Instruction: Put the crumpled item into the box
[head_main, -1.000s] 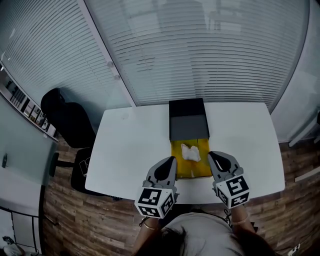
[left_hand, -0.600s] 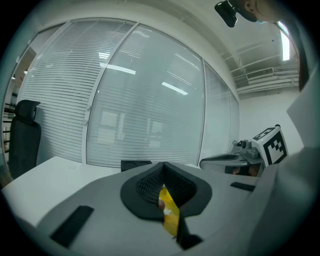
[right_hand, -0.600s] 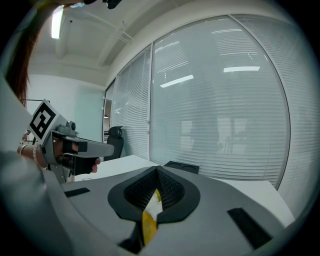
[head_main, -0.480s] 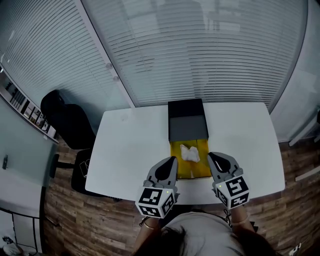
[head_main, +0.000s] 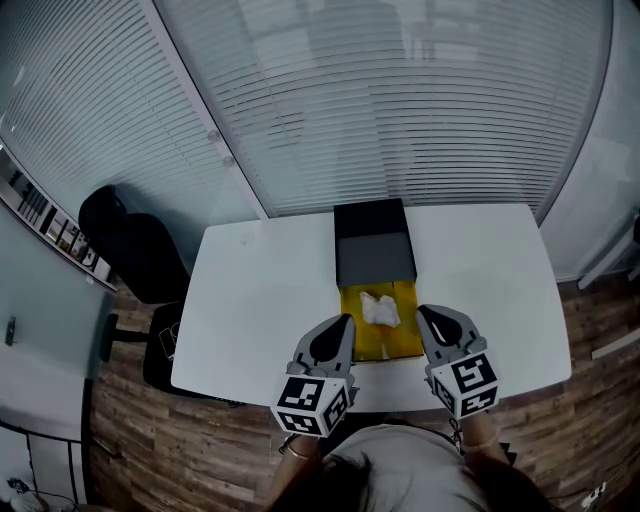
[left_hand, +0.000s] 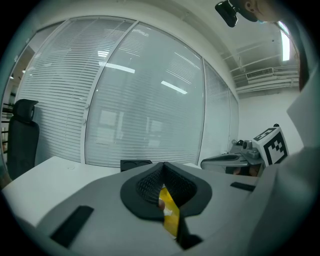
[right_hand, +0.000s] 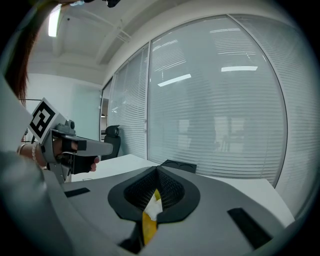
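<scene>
A white crumpled item (head_main: 378, 307) lies inside the open yellow box (head_main: 354, 337) at the table's near middle. A black and grey box part (head_main: 373, 245) sits directly behind it, touching. My left gripper (head_main: 343, 322) hovers at the yellow box's left side, shut and holding nothing. My right gripper (head_main: 424, 312) hovers at its right side, also shut and holding nothing. In the left gripper view the gripper (left_hand: 162, 168) shows a thin slit with yellow (left_hand: 170, 214) behind it. In the right gripper view the gripper (right_hand: 157, 171) has yellow (right_hand: 148, 224) and the white item (right_hand: 152, 205) behind its slit.
The white table (head_main: 260, 300) stands against a wall of glass with blinds. A black office chair (head_main: 135, 240) sits off its left end. The table's front edge runs just below both grippers, above a wooden floor (head_main: 150, 440). The person's body is at the bottom.
Neither gripper has moved and the crumpled item stays in the yellow box. Only the head view drifts slightly.
</scene>
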